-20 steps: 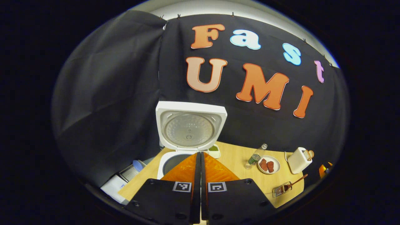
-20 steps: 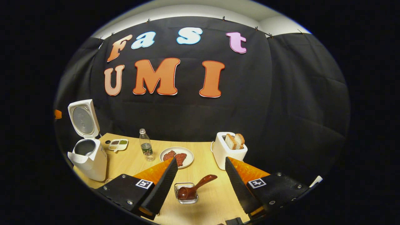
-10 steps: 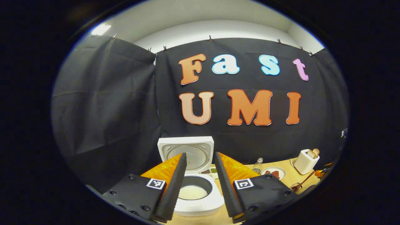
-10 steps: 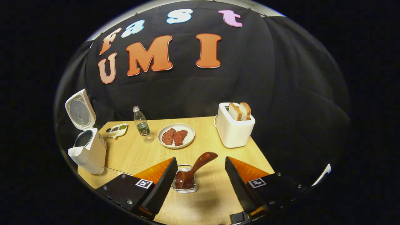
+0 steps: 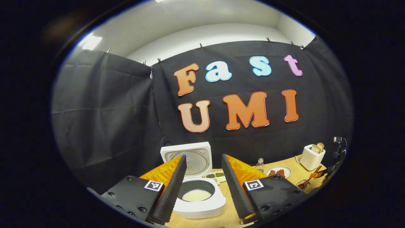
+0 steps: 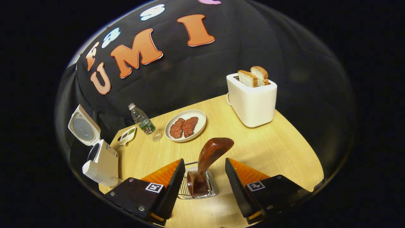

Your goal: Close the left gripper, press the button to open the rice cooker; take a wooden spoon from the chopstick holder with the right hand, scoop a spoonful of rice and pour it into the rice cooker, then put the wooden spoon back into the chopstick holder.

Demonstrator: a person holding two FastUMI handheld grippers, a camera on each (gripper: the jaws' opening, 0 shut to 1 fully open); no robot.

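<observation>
The white rice cooker (image 5: 202, 205) stands open, its lid (image 5: 190, 156) upright, with something white in the pot (image 5: 196, 195). My left gripper (image 5: 203, 156) hangs open above and in front of it, holding nothing. In the right gripper view the cooker (image 6: 102, 161) sits at the table's left end. A dark wooden spoon (image 6: 211, 153) stands bowl-down in a wire chopstick holder (image 6: 197, 187). My right gripper (image 6: 204, 161) is open, one finger on each side of the spoon handle, apart from it. The spoon (image 5: 313, 174) also appears far right in the left gripper view.
On the wooden table (image 6: 278, 148) stand a white toaster (image 6: 253, 99) with two bread slices, a plate (image 6: 198, 118) of red meat, a small water bottle (image 6: 142, 122) and a divided condiment dish (image 6: 127, 134). Black cloth walls close in behind.
My left gripper went from shut to open and drew back up from the cooker. My right gripper came down over the holder, so the spoon handle now stands between its fingers.
</observation>
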